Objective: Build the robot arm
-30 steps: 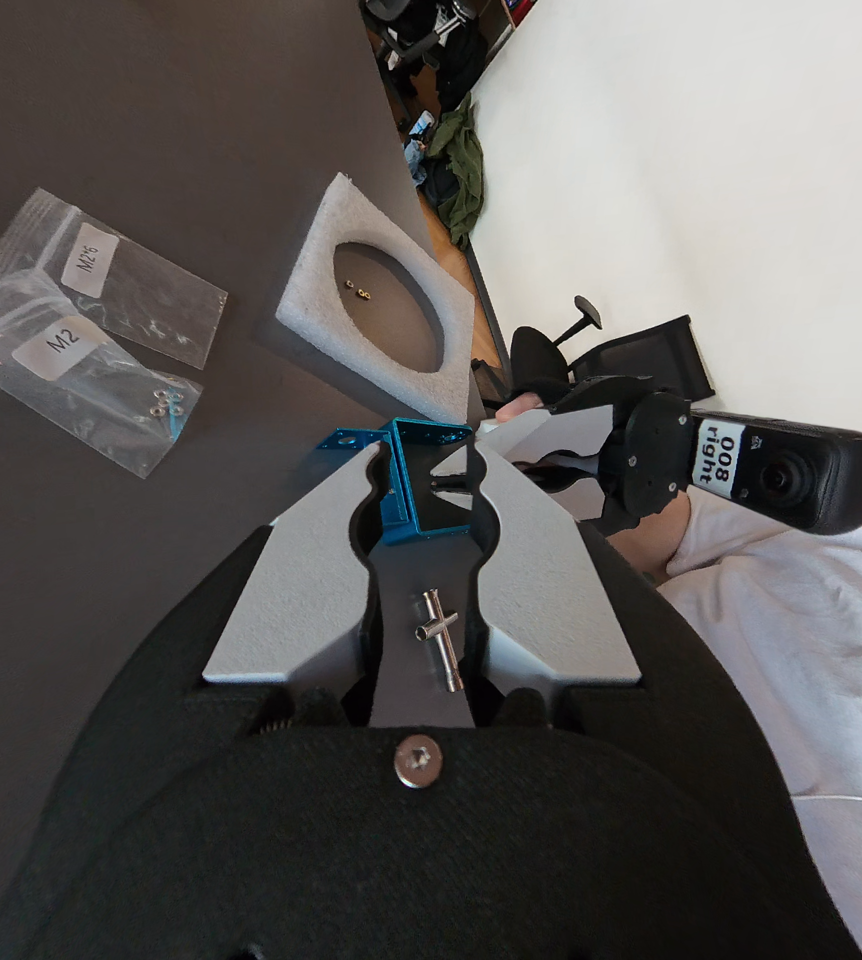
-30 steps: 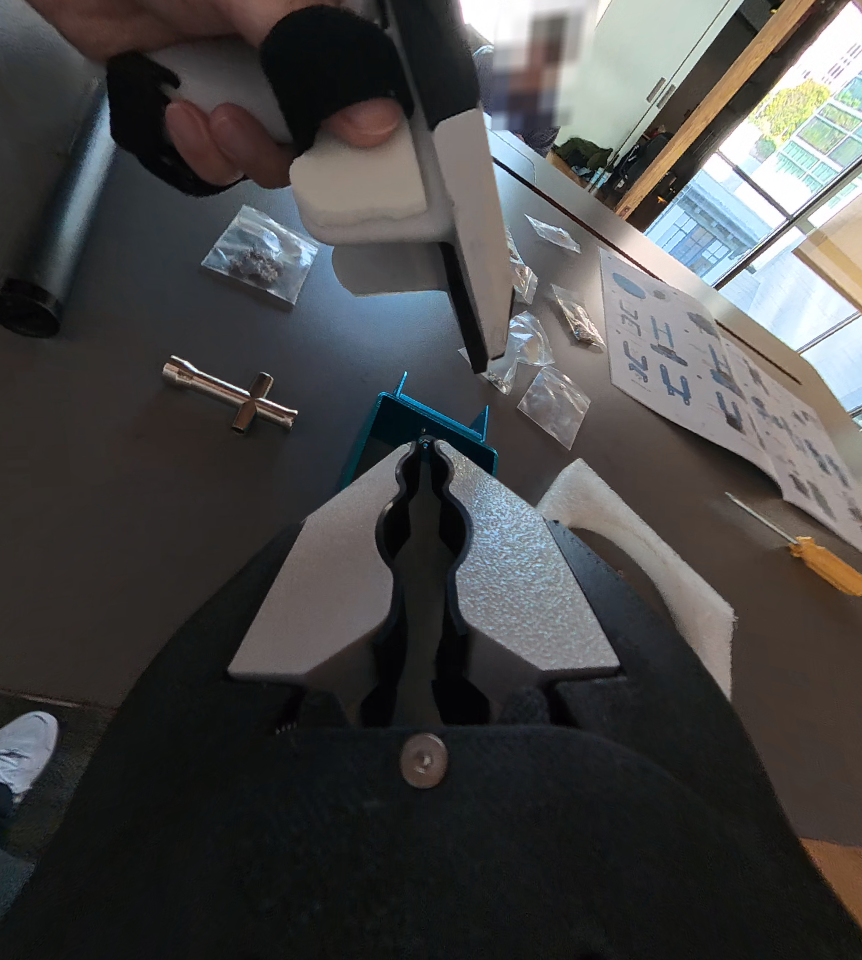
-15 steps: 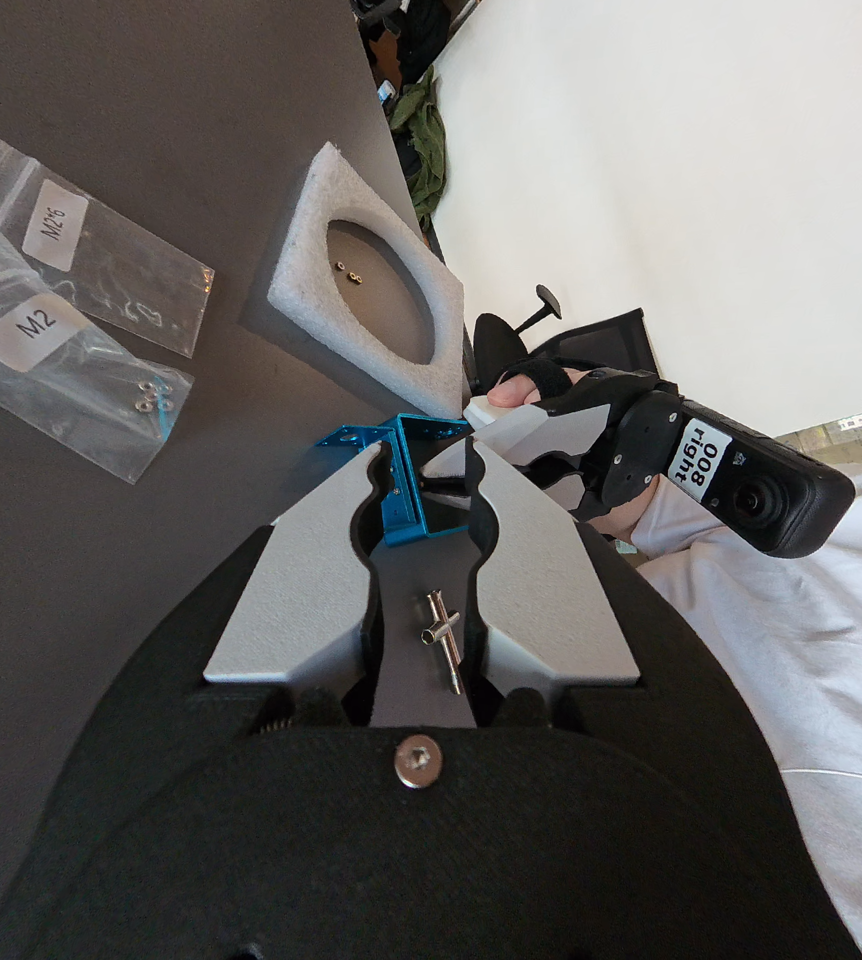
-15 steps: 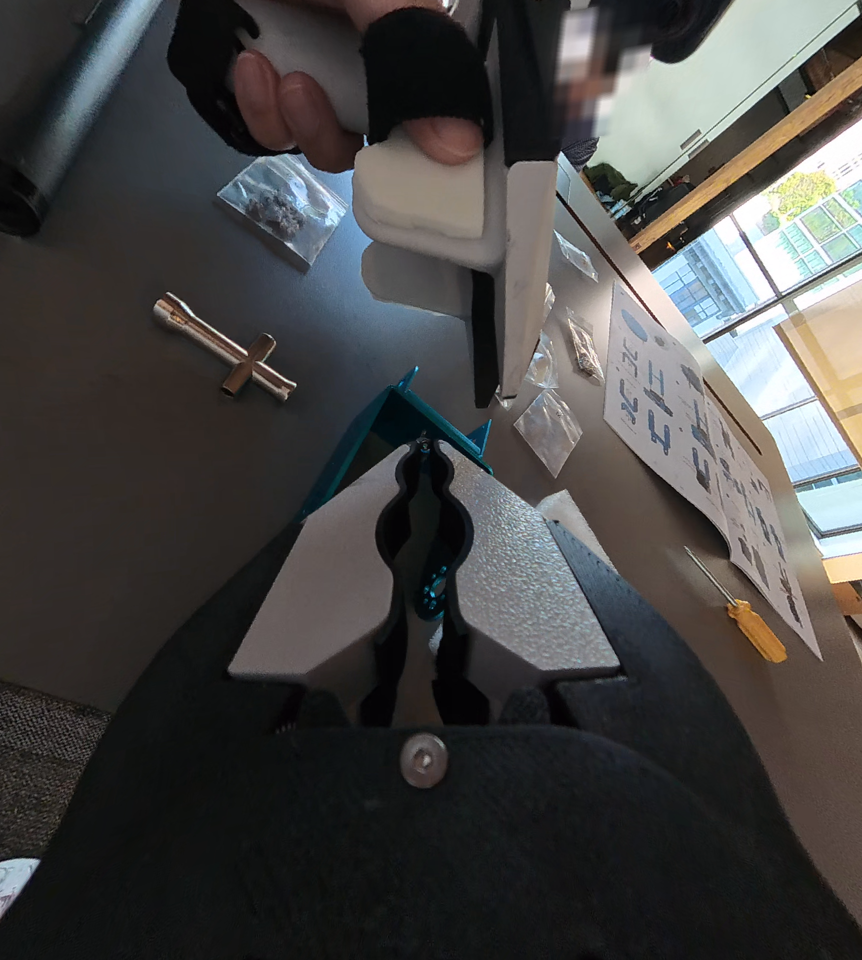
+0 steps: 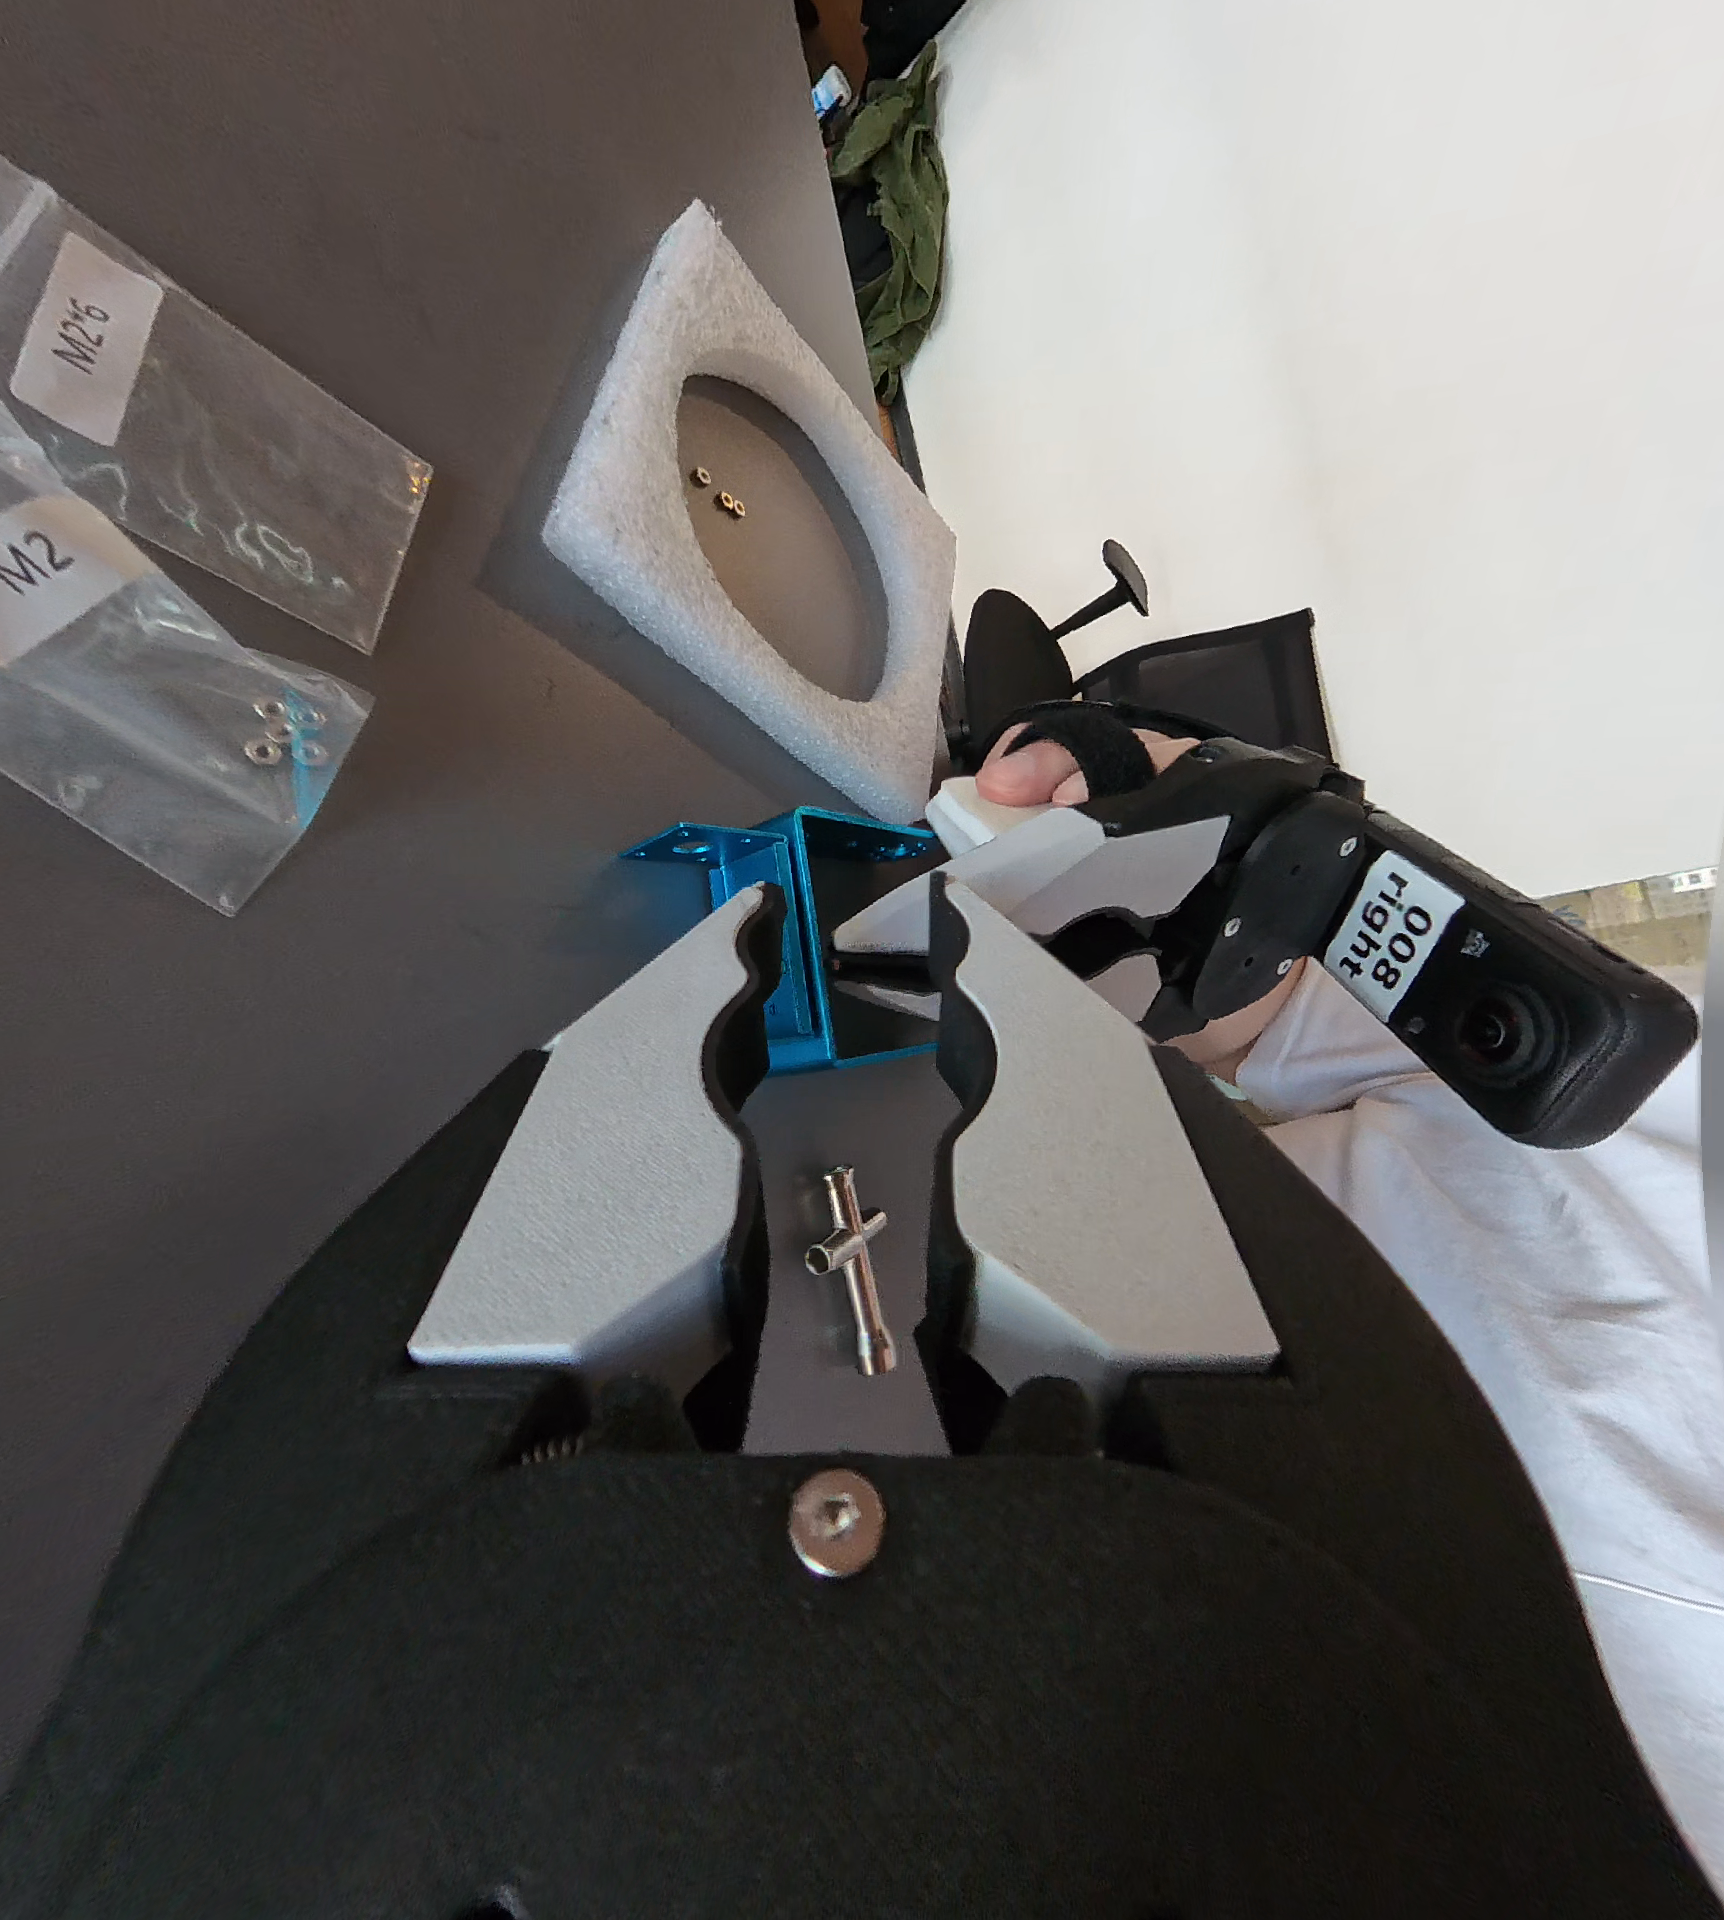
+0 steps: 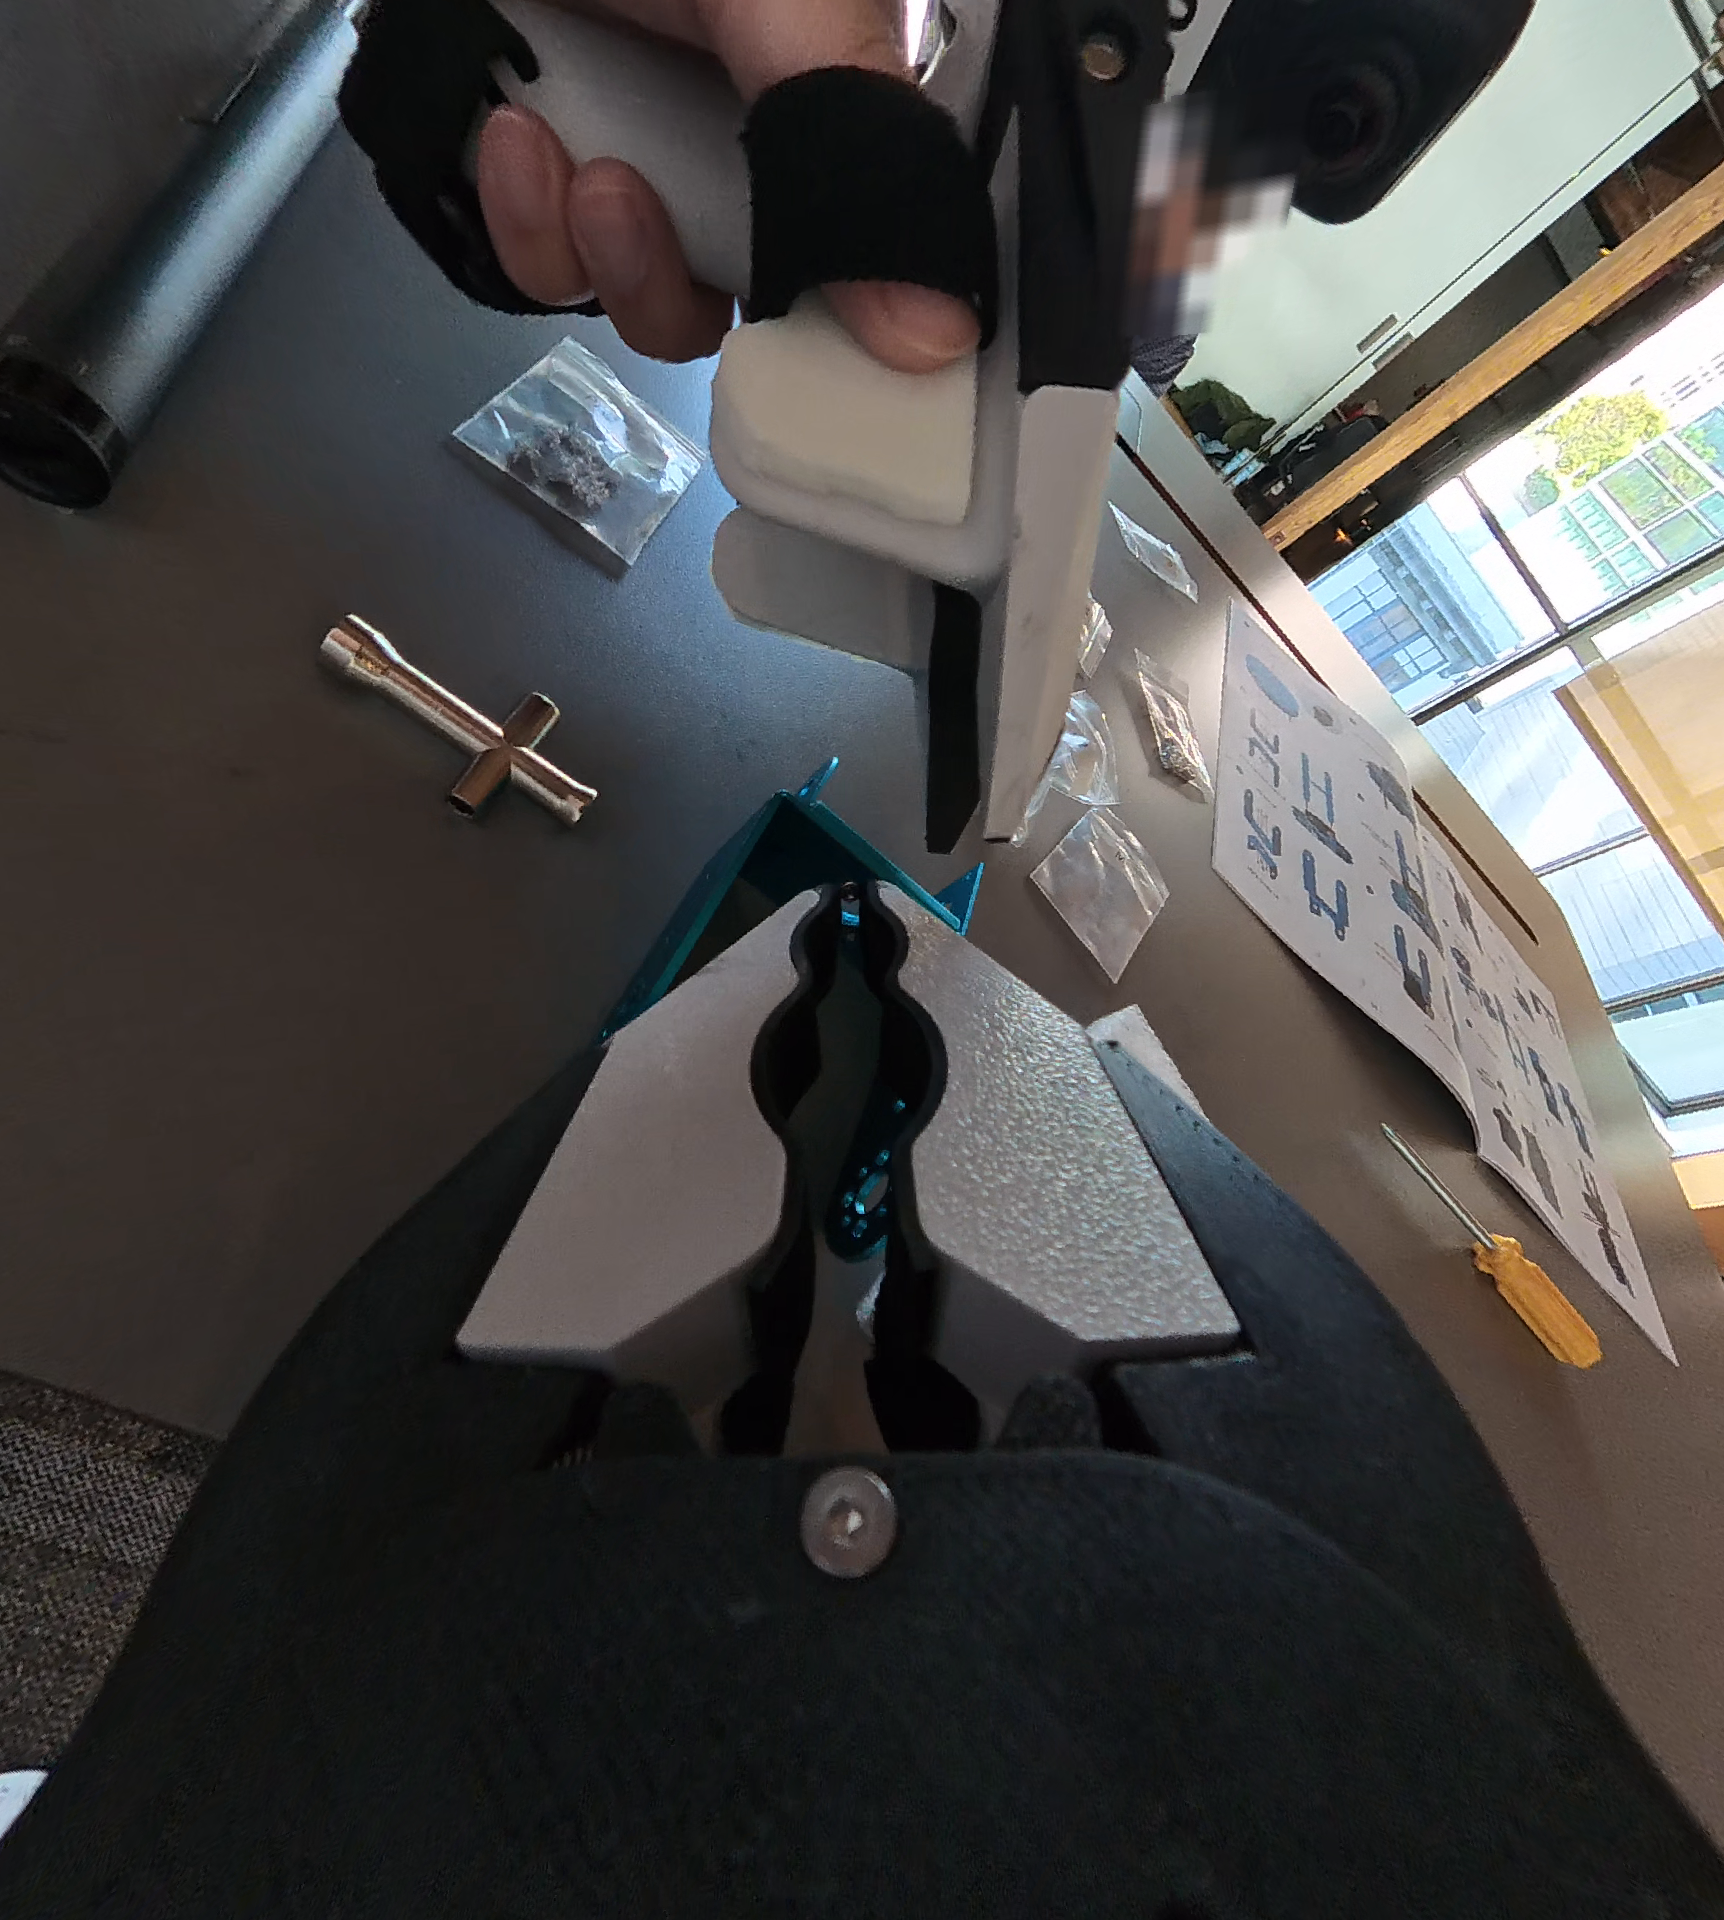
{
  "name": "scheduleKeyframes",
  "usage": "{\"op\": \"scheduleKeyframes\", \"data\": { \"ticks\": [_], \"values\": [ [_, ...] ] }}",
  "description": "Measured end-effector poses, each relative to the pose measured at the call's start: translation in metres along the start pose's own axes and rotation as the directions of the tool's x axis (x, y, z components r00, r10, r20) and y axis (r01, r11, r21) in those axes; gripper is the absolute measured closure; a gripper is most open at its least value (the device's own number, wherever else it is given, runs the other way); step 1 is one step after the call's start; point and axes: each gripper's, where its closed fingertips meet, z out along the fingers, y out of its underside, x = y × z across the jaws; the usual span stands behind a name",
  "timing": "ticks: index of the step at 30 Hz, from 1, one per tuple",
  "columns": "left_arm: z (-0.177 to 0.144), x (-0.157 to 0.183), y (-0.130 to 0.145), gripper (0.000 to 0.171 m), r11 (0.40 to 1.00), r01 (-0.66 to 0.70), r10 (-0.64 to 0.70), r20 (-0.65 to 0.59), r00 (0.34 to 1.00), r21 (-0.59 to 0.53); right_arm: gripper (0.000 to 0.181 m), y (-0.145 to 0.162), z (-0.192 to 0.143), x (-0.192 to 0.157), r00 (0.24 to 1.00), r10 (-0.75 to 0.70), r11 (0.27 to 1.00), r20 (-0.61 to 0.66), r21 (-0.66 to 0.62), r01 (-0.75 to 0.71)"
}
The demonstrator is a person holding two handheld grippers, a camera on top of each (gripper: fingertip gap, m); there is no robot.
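Observation:
My right gripper (image 6: pixel 853 899) is shut on a blue metal bracket (image 6: pixel 785 862); part of the bracket shows through the gap between its jaws, and the bracket is tilted over the dark table (image 6: pixel 162 987). In the left wrist view the bracket (image 5: pixel 796 935) sits just past my left gripper (image 5: pixel 853 891), which is open and empty, its left fingertip beside the bracket's wall. The right gripper (image 5: pixel 899 935) comes in there from the right, in a person's hand. In the right wrist view the left gripper (image 6: pixel 983 810) hangs point-down just above the bracket.
A silver cross wrench (image 6: pixel 463 727) lies left of the bracket. A white foam square (image 5: pixel 619 447) holds two small nuts in its hole. Labelled plastic bags (image 5: pixel 110 582), more hardware bags (image 6: pixel 567 457), a metal cylinder (image 6: pixel 131 301), printed sheets (image 6: pixel 1357 883) and a yellow screwdriver (image 6: pixel 1523 1288) lie around. Between my right fingertips and the silver cross wrench (image 6: pixel 463 727) there is roughly 7 cm. Seen from the left wrist view (image 5: pixel 852 1262) as well.
My right gripper has tilted the blue bracket up and more of it now shows between the jaws. The left gripper has come closer above it and stays open.

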Motion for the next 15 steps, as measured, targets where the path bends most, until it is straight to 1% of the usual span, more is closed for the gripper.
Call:
{"op": "scheduleKeyframes", "data": {
  "ticks": [5,12,15],
  "values": [
    [0.0016,0.0036,0.0026,0.146,0.998,0.051,-0.051,-0.007,0.999,-0.027,0.179,0.0036,0.0017,0.0,1.0,-0.016,1.0,0.002,-0.016,0.016],
    [-0.001,-0.0039,0.0024,0.146,0.997,0.079,-0.078,0.044,0.996,-0.022,0.179,0.0033,0.0012,0.0006,0.999,-0.035,0.999,0.002,0.006,0.035],
    [0.0002,-0.0039,0.0036,0.146,0.995,0.099,-0.097,0.036,0.995,-0.028,0.179,0.003,0.0017,0.0003,0.999,-0.038,0.999,0.004,0.011,0.038]
  ]
}}
